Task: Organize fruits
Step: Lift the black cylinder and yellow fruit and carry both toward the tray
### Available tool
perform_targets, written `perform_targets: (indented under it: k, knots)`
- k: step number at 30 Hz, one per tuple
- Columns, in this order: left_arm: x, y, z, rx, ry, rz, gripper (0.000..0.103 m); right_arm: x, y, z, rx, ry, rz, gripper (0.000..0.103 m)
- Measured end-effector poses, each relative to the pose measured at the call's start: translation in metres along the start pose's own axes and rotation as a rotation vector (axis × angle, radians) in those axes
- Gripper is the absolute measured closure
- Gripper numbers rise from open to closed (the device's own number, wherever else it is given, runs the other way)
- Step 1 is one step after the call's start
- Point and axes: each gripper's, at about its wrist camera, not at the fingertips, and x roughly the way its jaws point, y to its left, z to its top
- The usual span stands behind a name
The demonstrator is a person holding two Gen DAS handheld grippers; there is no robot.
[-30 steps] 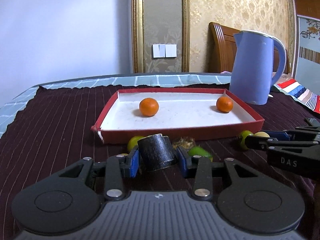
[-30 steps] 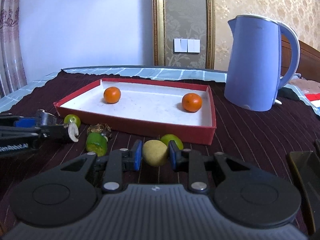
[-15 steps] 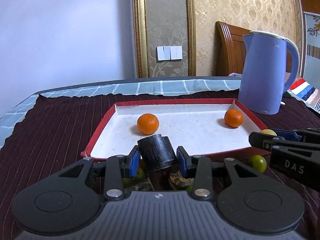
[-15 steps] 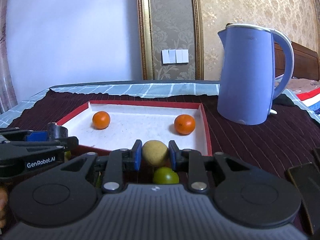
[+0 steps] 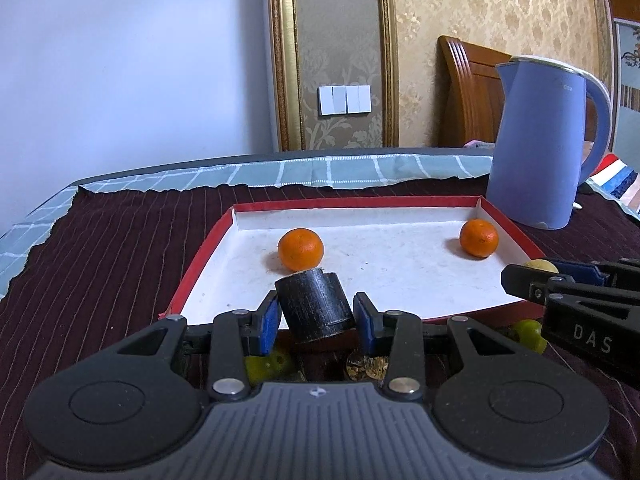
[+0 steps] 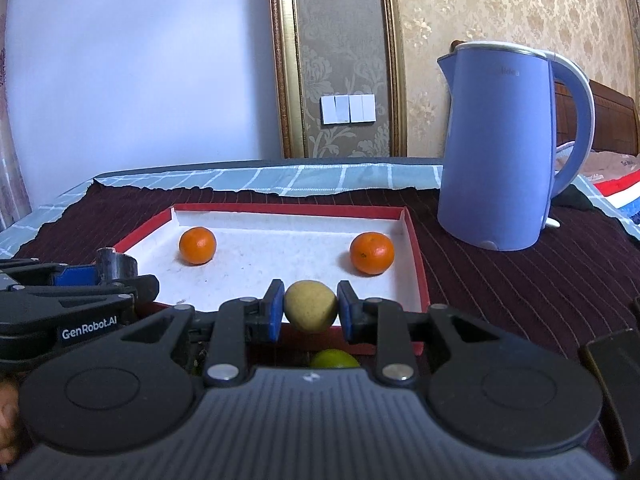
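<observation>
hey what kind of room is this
Probably a bedroom at home: a carved wooden headboard against patterned wallpaper, and an electric kettle on a cloth-covered table.

I saw a red-rimmed, white-floored tray (image 5: pixel 208 246), two orange mandarins (image 5: pixel 300 249), a lavender-blue kettle (image 6: pixel 494 148) and a maroon pinstriped cloth (image 5: pixel 104 256).

The white floor of the red tray (image 5: pixel 208 248) is blocked only by two oranges (image 5: pixel 300 249) (image 6: pixel 371 252), well apart, with open room between them. Its right side is flanked by the blue kettle (image 6: pixel 496 144).
</observation>
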Motion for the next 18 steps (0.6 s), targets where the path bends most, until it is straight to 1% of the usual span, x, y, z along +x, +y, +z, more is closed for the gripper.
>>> perform_targets:
  k: [18]
  knots:
    - [0.016, -0.004, 0.018, 0.024, 0.008, 0.033, 0.064, 0.012, 0.003, 0.011, -0.025, 0.011, -0.005, 0.077]
